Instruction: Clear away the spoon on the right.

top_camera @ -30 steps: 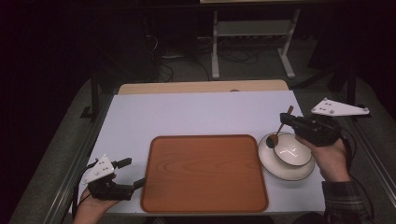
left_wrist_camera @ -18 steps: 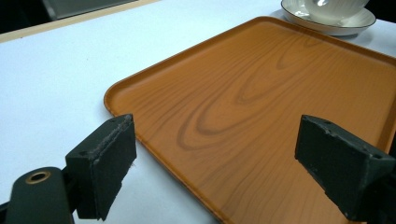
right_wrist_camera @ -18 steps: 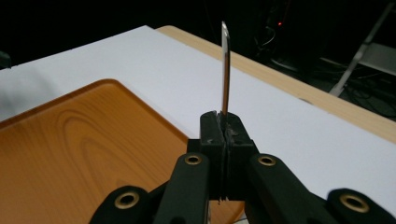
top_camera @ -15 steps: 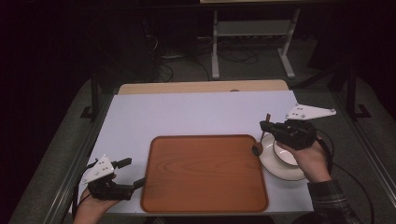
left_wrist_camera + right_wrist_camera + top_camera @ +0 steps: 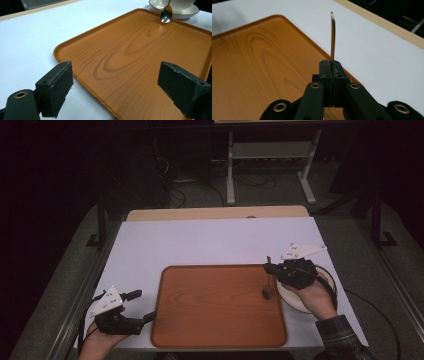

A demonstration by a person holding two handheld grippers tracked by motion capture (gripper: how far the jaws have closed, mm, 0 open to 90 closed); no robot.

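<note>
The worktop [image 5: 200, 240] carries a wooden tray [image 5: 215, 305] near its front edge, and a white bowl on a saucer [image 5: 295, 300] just off the tray's right side. The step in hand looks like setting the spoon [image 5: 268, 287] down on the tray. It hangs bowl-down over the tray's right edge, handle up, with its bowl low over the wood in the left gripper view [image 5: 166, 13].

To do this well, I would bring the spoon a little further in from the rim, so it cannot land on the raised lip and tip off toward the saucer. Lower until the bowl rests on the wood, tilt the handle down flat, and only then let go; dropping it upright risks a bounce or a roll.

The right claw [image 5: 272, 268] is clamped on the spoon's handle, its pads pressed together on the thin metal in the right gripper view [image 5: 332, 50]. The hand reaches in from the worktop's right side, above the bowl, with the claw pointing toward the tray.

The left claw [image 5: 142, 306] stands apart with nothing between its pads, near the worktop's front left corner, aimed across the tray.
</note>
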